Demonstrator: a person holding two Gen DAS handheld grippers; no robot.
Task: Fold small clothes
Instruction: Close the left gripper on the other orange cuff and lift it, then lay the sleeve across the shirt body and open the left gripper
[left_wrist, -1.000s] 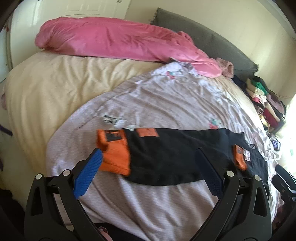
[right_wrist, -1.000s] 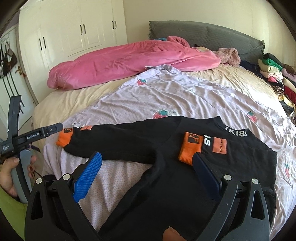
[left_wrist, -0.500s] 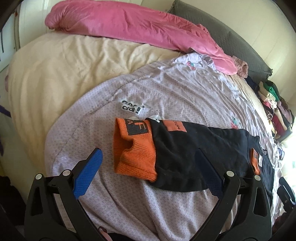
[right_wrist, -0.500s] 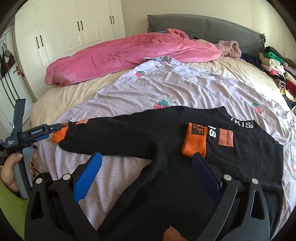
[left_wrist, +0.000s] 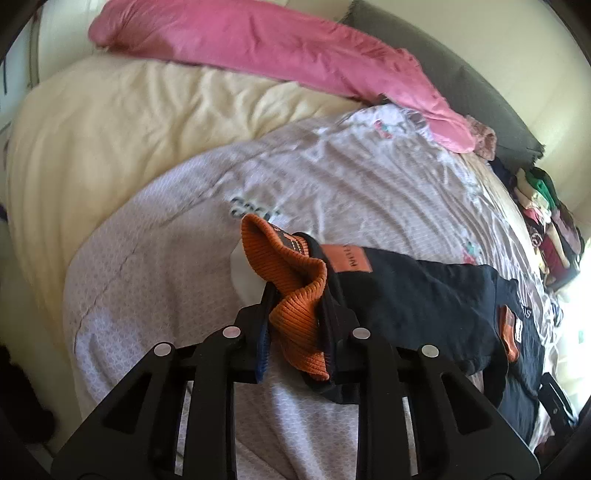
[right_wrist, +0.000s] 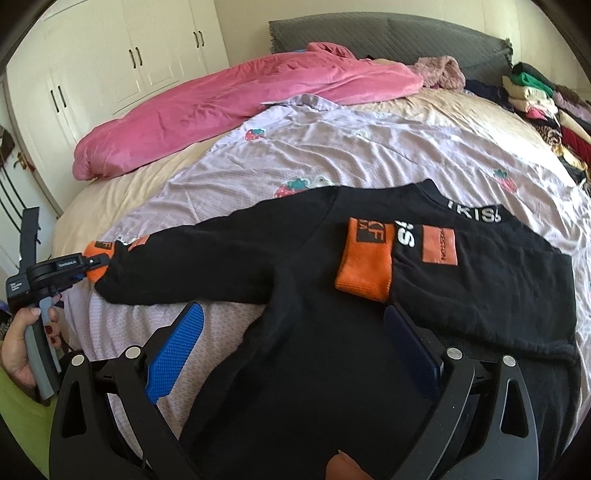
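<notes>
A small black sweatshirt with orange cuffs lies flat on a lilac strawberry-print sheet. One sleeve is folded across the chest, its orange cuff lying there. The other sleeve stretches out to the left. My left gripper is shut on that sleeve's orange cuff, which bunches between the jaws; it also shows in the right wrist view. My right gripper is open and empty, hovering over the sweatshirt's body.
A pink duvet lies across the far side of the bed. A grey headboard stands behind it. Stacks of folded clothes sit at the right edge. White wardrobe doors stand at the back left.
My left gripper moved forward onto the outstretched sleeve's orange cuff and shut on it, bunching it. My right gripper stayed open and nearly still over the sweatshirt.
</notes>
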